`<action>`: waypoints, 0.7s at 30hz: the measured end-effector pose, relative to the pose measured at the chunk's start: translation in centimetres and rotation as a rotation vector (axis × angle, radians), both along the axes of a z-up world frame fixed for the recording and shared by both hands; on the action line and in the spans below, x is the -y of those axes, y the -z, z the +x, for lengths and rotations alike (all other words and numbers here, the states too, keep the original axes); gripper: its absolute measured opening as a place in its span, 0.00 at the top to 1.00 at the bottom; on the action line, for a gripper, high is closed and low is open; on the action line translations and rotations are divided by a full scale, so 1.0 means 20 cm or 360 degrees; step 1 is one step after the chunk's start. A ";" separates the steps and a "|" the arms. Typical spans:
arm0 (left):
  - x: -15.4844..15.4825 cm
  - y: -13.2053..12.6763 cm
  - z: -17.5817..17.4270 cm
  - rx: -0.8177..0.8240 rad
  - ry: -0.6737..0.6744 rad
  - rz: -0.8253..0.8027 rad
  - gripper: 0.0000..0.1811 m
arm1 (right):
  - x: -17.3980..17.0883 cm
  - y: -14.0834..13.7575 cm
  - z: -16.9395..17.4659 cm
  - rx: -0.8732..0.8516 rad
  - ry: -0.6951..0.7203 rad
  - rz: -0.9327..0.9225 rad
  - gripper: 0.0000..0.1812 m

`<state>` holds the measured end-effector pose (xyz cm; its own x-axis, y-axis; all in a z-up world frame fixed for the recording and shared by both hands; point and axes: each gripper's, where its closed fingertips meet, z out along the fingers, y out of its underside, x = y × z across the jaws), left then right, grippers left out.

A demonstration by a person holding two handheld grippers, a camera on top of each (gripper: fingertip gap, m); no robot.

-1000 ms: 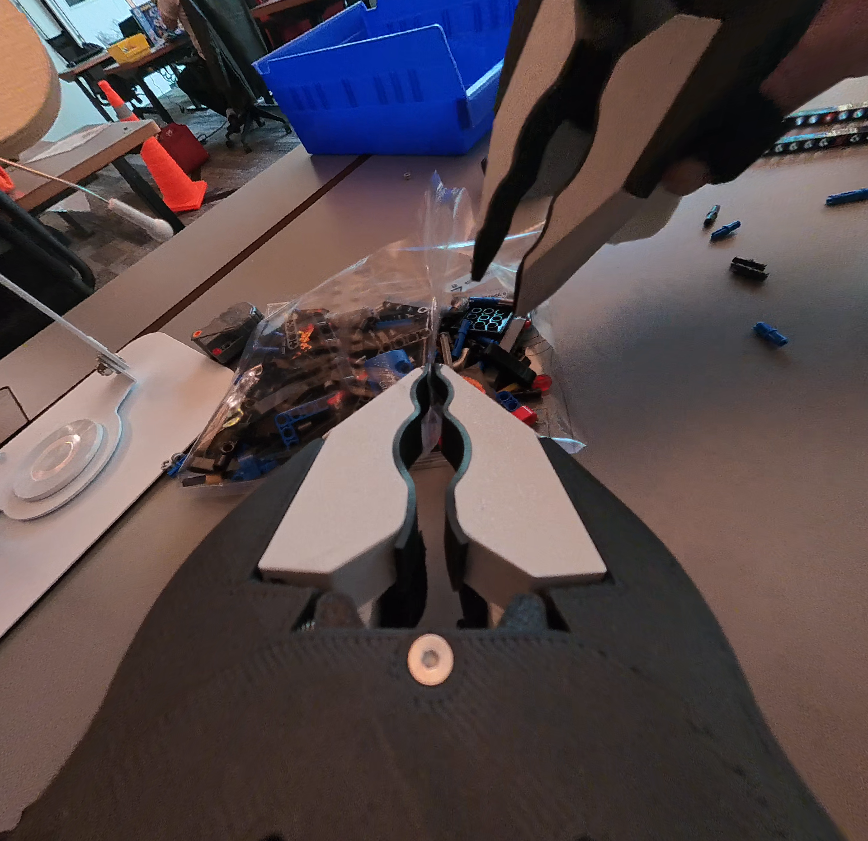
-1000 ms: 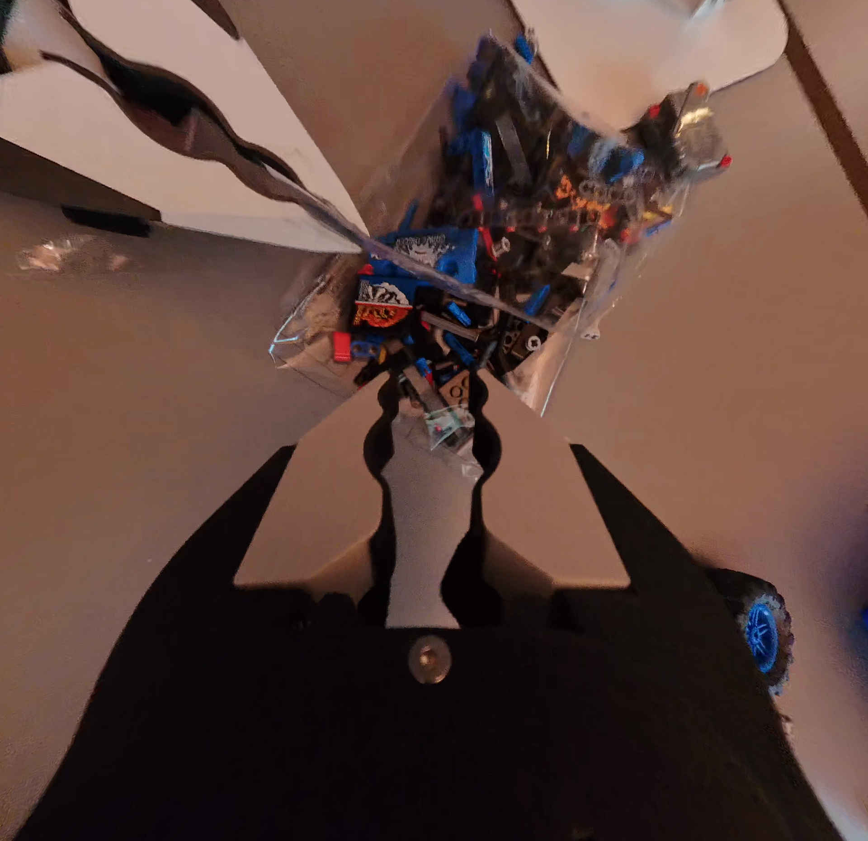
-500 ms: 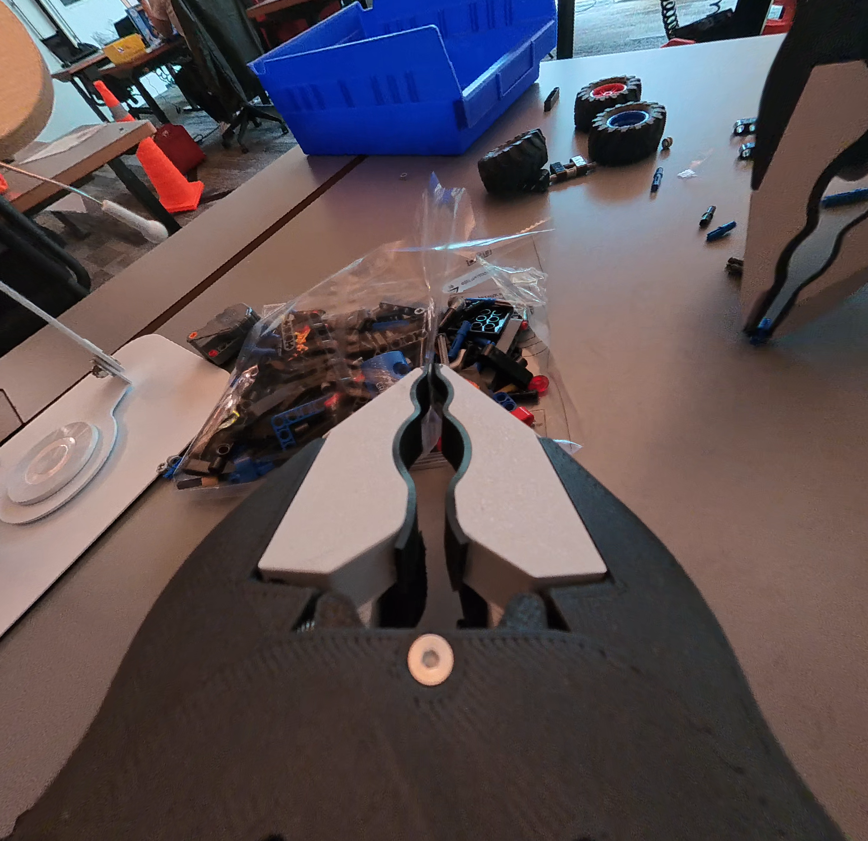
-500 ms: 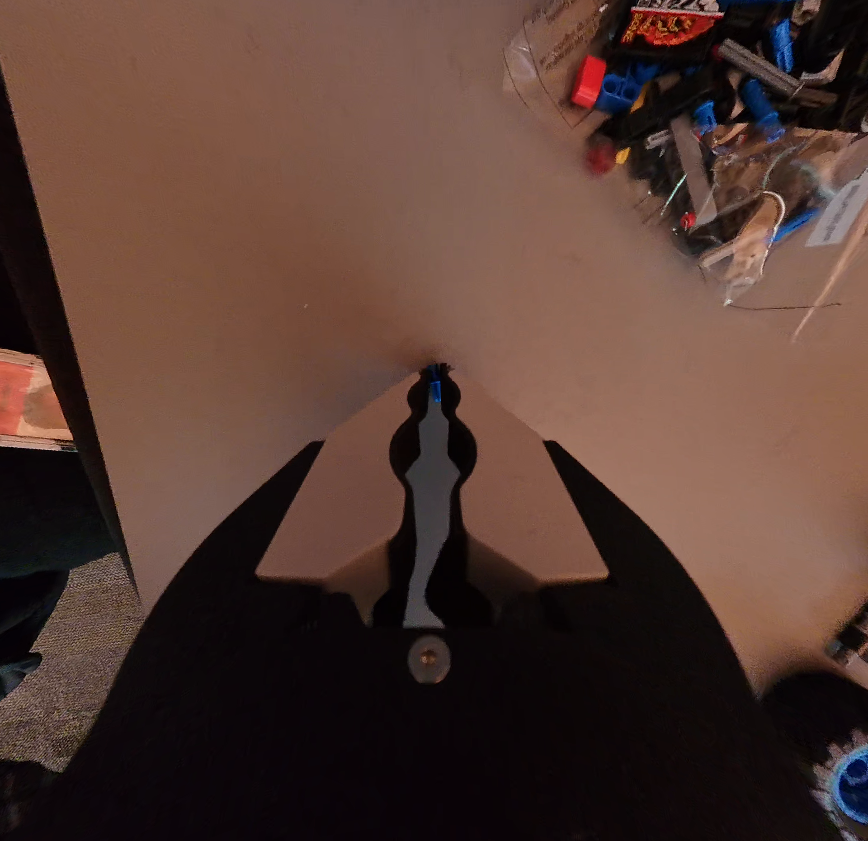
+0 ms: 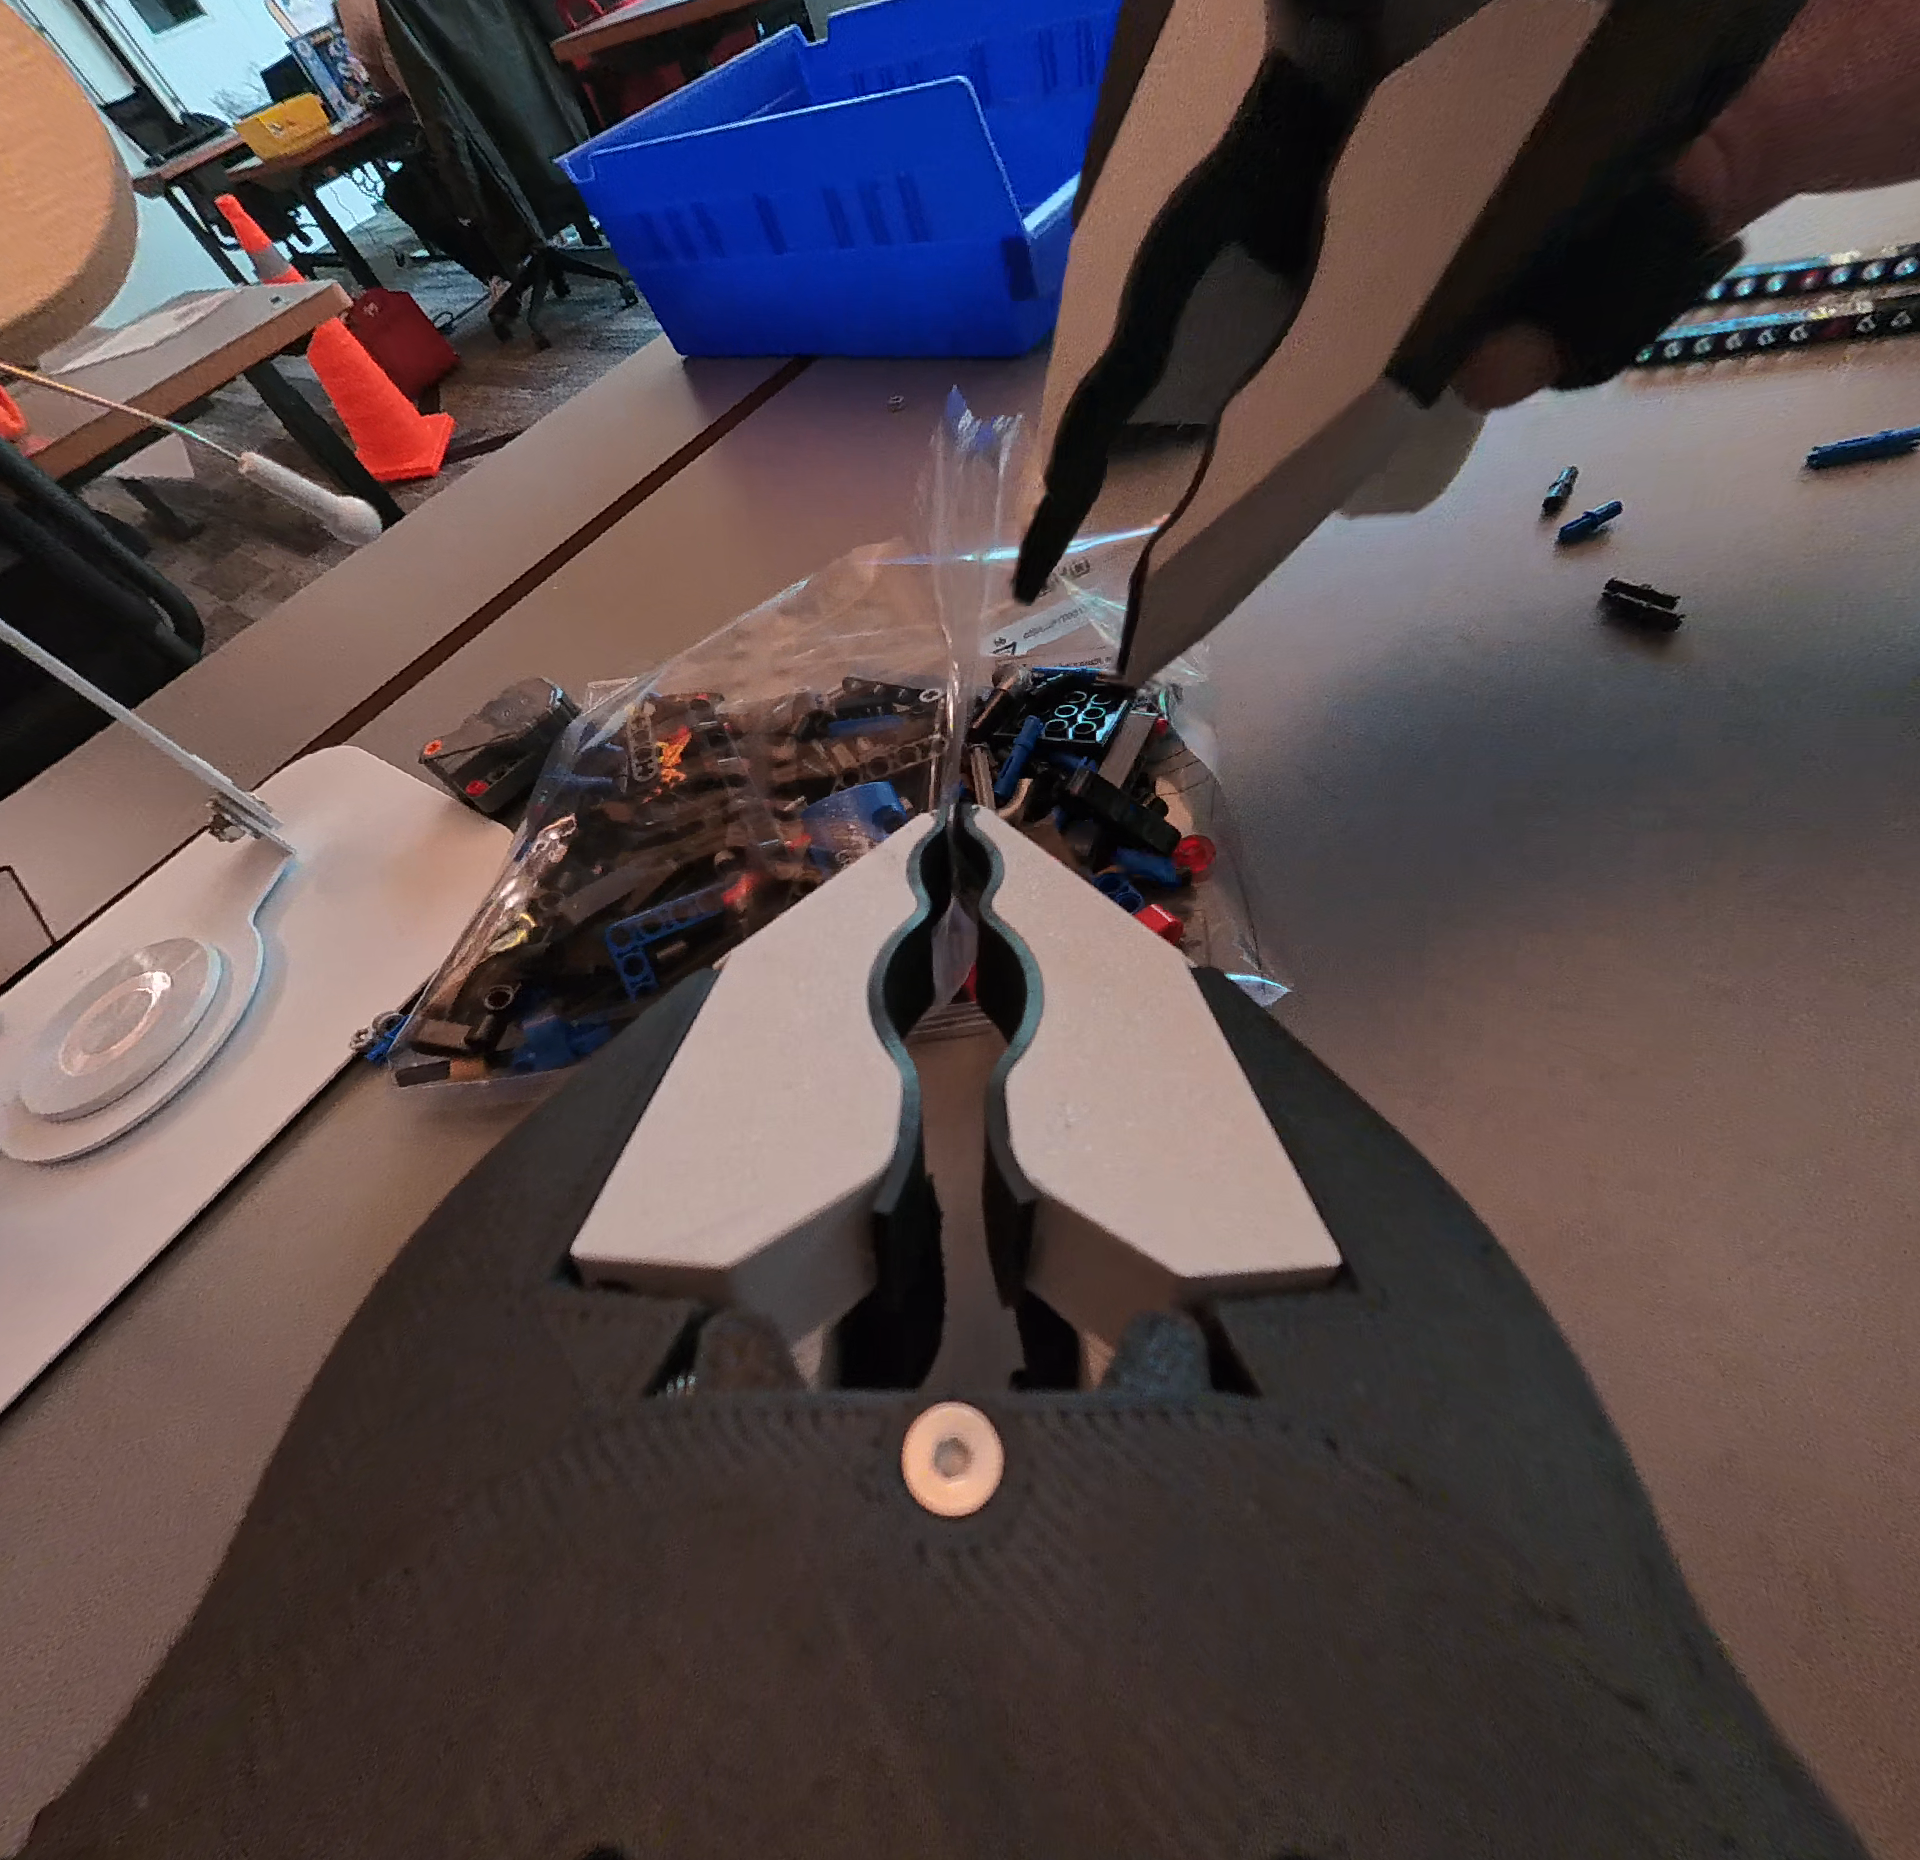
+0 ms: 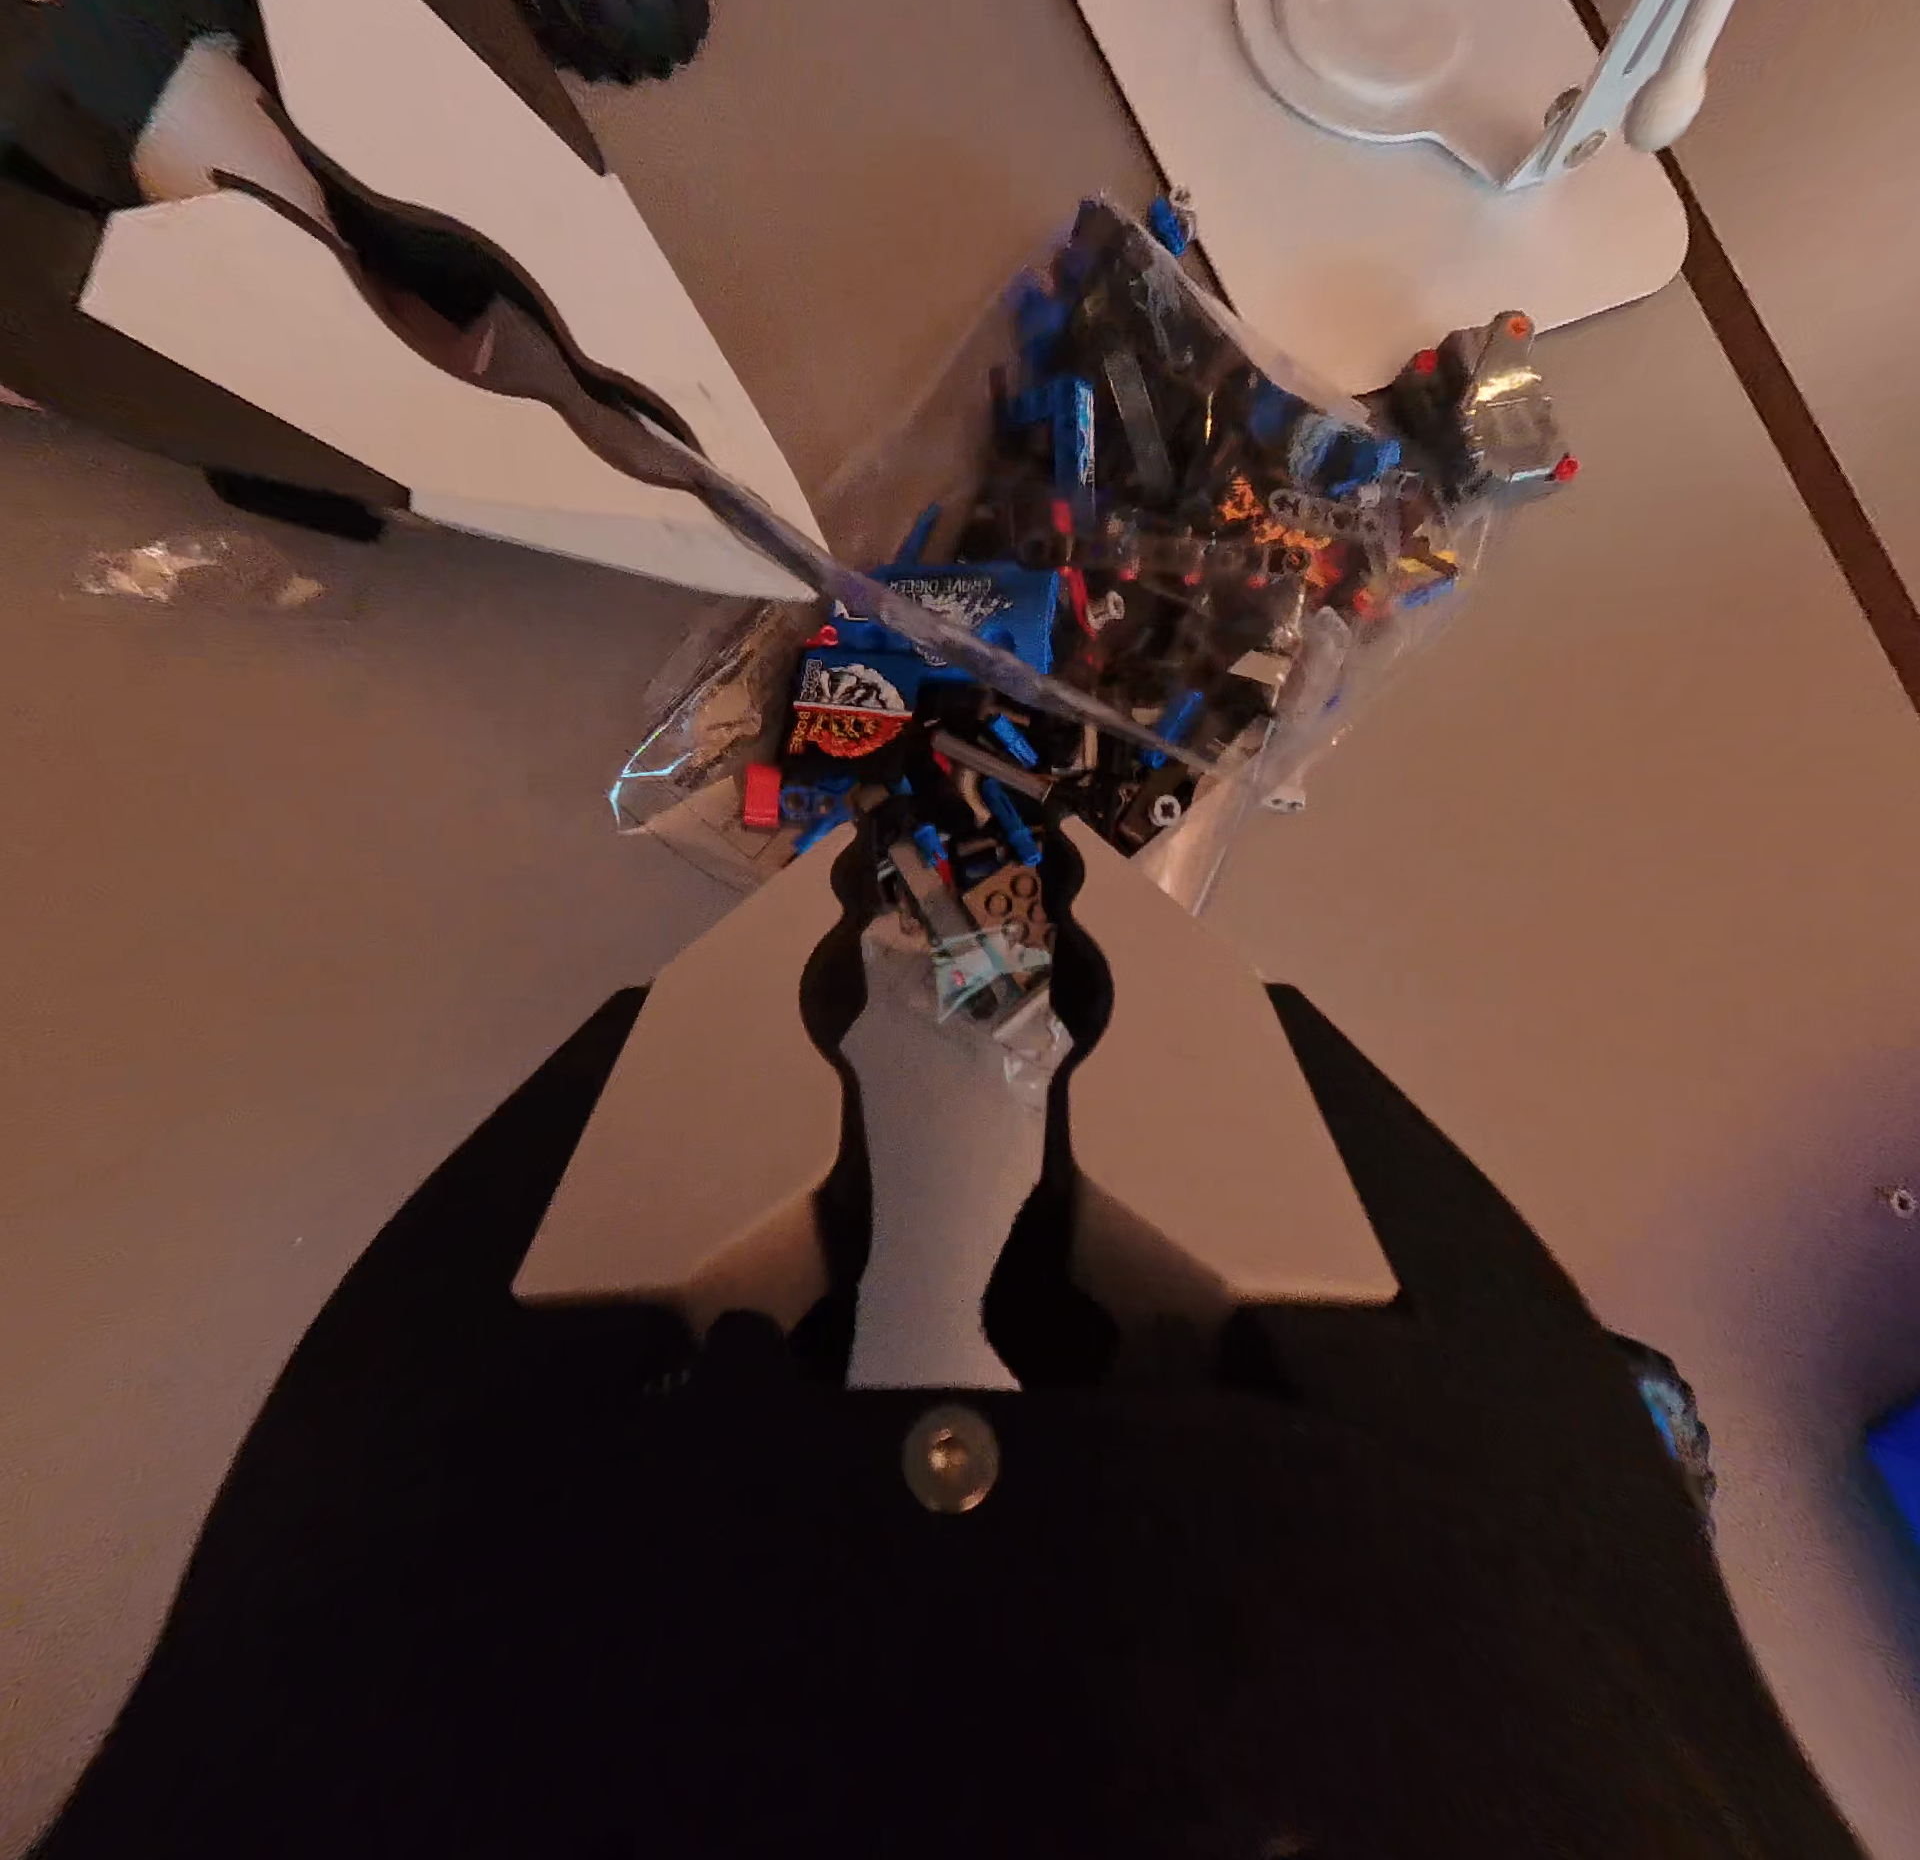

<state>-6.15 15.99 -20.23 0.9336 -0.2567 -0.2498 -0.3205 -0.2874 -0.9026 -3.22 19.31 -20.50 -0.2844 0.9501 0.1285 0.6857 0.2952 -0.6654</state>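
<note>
A clear plastic bag [image 5: 727, 823] full of small blue, black and red building pieces lies on the brown table [image 5: 1558, 979]. My left gripper [image 5: 958, 818] is shut on the bag's upper film and holds the mouth lifted. My right gripper [image 5: 1081, 626] comes down from the upper right, open, with its tips at the open mouth of the bag. In the right wrist view the right gripper [image 6: 961, 854] stands open just above loose pieces at the mouth of the bag [image 6: 1195, 563]. The left gripper [image 6: 816, 584] pinches the film at the upper left.
A blue bin [image 5: 831, 221] stands at the back. A white flat stand base [image 5: 156, 979] lies left of the bag. Small blue and black pins [image 5: 1590, 522] are scattered on the right. A black tyre [image 6: 613, 2] lies behind the left gripper. An orange cone [image 5: 353, 376] is on the floor. The left gripper's tips are roughly 5 cm from the right gripper's.
Half a second ago my right gripper was at the table on the right, shut on a small blue pin. It is now back over the bag's mouth and open. The left gripper has not moved.
</note>
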 end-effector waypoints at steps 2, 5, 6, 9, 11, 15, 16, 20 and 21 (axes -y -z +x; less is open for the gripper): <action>0.00 0.00 0.00 0.0002 0.0002 -0.0004 1.00 | -0.02 -0.03 0.07 -0.0010 0.0032 0.0025 0.86; 0.00 0.01 0.01 -0.0010 0.0015 -0.0016 1.00 | -0.03 -0.01 0.32 0.0106 0.0063 0.0037 0.87; 0.00 0.01 0.02 -0.0016 0.0019 -0.0017 1.00 | -0.03 0.03 0.41 0.0171 0.0075 0.0008 0.90; 0.00 0.01 0.02 -0.0020 0.0023 -0.0018 1.00 | -0.01 0.15 0.67 0.0359 0.0092 -0.0034 0.89; 0.00 0.01 0.02 -0.0016 0.0021 -0.0016 1.00 | 0.00 0.22 0.75 0.0402 0.0092 -0.0062 0.89; 0.00 0.01 0.02 -0.0012 0.0017 -0.0006 1.00 | -0.01 0.27 0.76 0.0405 0.0128 -0.0116 0.89; 0.00 0.00 0.02 -0.0011 0.0015 -0.0004 1.00 | -0.02 0.27 0.76 0.0410 0.0134 -0.0107 0.91; 0.00 0.00 0.01 -0.0007 0.0014 -0.0004 1.00 | -0.01 0.28 0.75 0.0402 0.0109 -0.0142 0.93; 0.00 0.01 0.01 -0.0011 0.0016 -0.0006 1.00 | -0.01 0.28 0.75 0.0400 0.0104 -0.0138 0.93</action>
<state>-5.86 16.02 -20.35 0.9294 -0.2670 -0.2550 -0.3293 -0.2875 -0.8994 11.81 19.43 -26.03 -0.2346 0.9719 -0.0212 0.8482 0.1940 -0.4929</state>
